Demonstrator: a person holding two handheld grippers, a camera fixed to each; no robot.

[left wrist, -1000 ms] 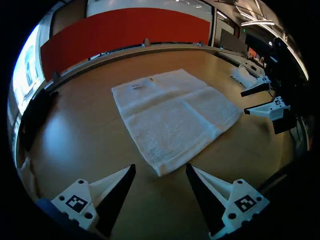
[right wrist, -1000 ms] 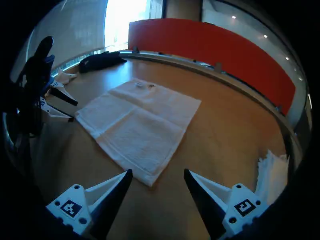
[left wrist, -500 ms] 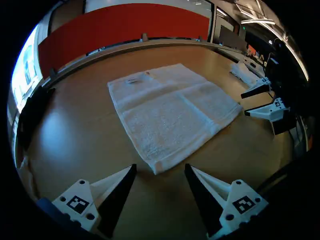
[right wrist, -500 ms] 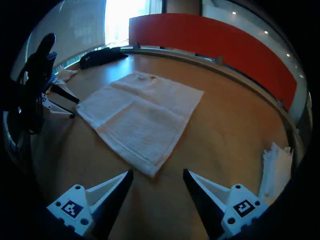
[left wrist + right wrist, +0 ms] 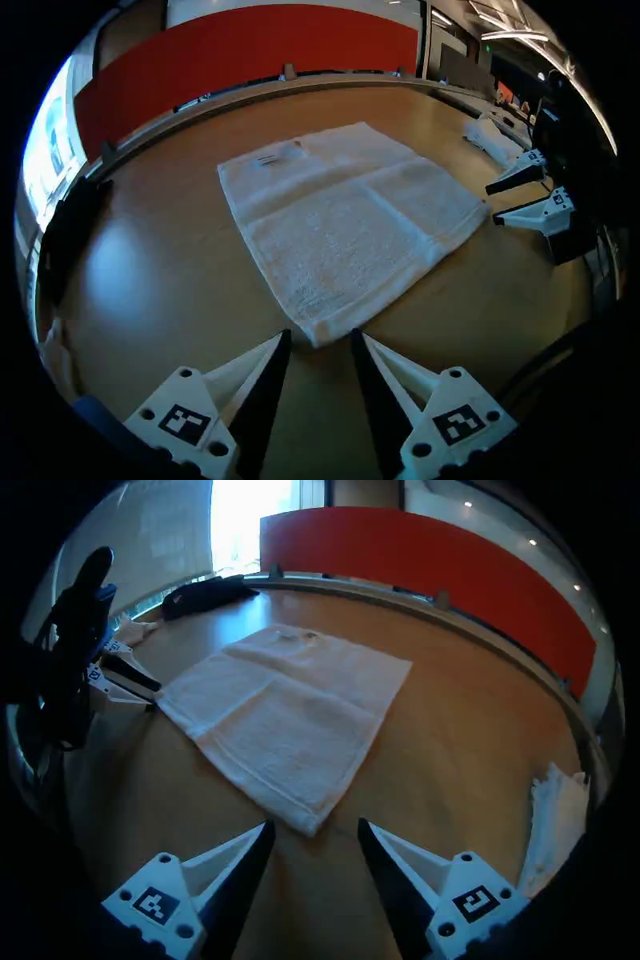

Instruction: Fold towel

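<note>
Just ahead of the left gripper (image 5: 320, 352), one corner of the white towel (image 5: 344, 232) reaches in between its two fingers. They stand apart on either side of the corner and press on nothing. Whether their tips touch the table (image 5: 160, 264) cannot be told. From that corner the towel lies flat, spread away from the gripper. A small label (image 5: 276, 154) sits near its far edge, too small to make out.

In the right gripper view, the right gripper (image 5: 314, 836) is likewise spread. Another towel corner lies just off its fingertips, untouched as far as can be seen. Far to its left, at the towel's next corner, the left gripper shows again, and the dark shape (image 5: 68, 664) behind it is too dim to make out. Beyond that lies a black bag (image 5: 204, 598). To the right gripper's right, a crumpled white cloth (image 5: 560, 824) is cut off by the view's edge.
</note>
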